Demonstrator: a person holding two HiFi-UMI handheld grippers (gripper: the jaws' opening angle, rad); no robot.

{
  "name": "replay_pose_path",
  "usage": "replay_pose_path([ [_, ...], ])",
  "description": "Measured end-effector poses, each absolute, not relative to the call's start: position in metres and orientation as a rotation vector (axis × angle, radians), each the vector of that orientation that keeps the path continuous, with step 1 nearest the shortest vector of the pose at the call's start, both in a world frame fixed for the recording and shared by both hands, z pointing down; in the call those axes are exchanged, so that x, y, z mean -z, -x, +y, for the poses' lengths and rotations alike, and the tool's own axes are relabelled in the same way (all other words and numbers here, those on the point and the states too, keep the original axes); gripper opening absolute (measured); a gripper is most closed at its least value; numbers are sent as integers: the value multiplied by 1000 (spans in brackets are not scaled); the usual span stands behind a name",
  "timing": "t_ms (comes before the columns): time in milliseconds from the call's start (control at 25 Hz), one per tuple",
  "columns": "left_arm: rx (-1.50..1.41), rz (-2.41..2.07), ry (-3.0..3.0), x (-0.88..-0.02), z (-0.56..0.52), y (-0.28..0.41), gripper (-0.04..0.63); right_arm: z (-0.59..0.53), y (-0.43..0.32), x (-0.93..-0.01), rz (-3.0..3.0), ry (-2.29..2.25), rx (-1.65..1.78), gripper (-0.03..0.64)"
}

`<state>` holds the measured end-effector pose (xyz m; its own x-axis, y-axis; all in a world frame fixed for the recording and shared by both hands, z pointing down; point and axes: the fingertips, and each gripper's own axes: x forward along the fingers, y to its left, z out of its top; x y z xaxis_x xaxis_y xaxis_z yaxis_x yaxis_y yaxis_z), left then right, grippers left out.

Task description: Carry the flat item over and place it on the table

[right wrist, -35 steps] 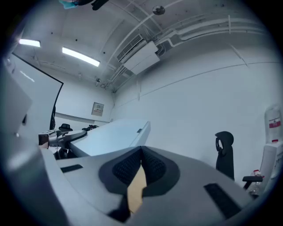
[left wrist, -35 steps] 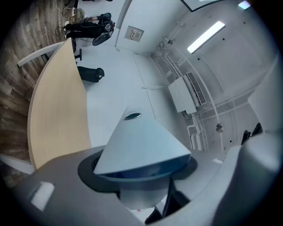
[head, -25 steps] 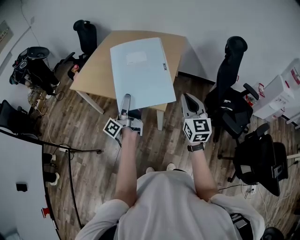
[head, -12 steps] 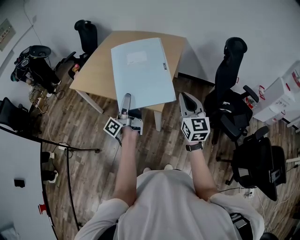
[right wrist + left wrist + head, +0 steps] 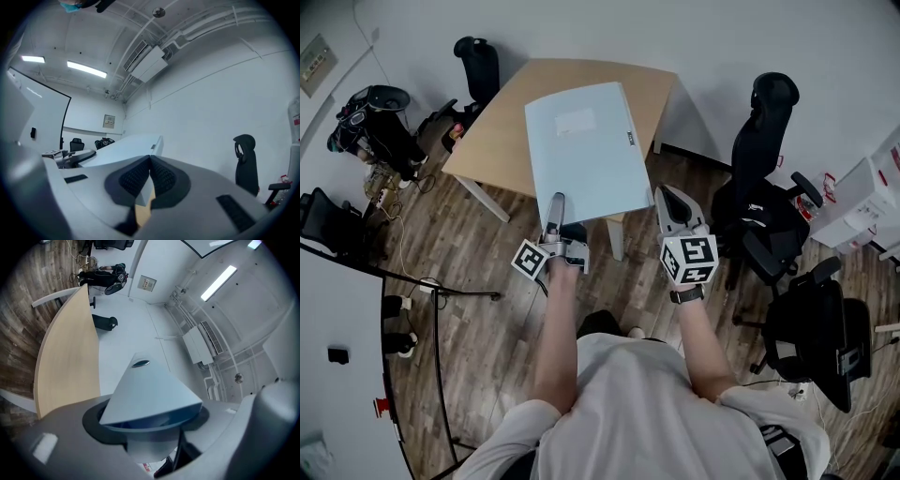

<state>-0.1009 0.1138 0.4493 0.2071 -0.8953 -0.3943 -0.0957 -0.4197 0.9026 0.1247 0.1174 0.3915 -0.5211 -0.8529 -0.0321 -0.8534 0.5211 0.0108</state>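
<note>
The flat item is a pale blue folder (image 5: 581, 150) with a small dark tag at its right edge. It hangs above a tan wooden table (image 5: 497, 131), covering the table's middle and jutting past the near edge. My left gripper (image 5: 555, 204) is shut on the folder's near edge; in the left gripper view the folder (image 5: 150, 397) fans out from between the jaws, with the table (image 5: 65, 362) to its left. My right gripper (image 5: 668, 194) hovers just right of the folder's near corner with its ribbed pads (image 5: 161, 177) pressed together on nothing. The folder (image 5: 124, 146) lies left of it.
Black office chairs stand at the right (image 5: 764, 159), lower right (image 5: 816, 328) and behind the table (image 5: 478, 66). White boxes (image 5: 862, 192) sit at the far right. A black bag and gear (image 5: 370, 117) plus cables lie on the wooden floor at left.
The folder and both grippers have shifted slightly lower and to the right in the view. The grip on the folder is unchanged.
</note>
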Motion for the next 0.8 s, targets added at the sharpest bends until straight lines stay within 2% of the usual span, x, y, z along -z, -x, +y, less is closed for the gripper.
replay_pose_path([
  [280,1335,-948,-1657,-464,83,120,295,88,-108,-402,2731,1508,-4,12],
  [800,1300,-859,-1735,-437,-84,160,295,-58,-52,-378,2658,1559,-63,12],
])
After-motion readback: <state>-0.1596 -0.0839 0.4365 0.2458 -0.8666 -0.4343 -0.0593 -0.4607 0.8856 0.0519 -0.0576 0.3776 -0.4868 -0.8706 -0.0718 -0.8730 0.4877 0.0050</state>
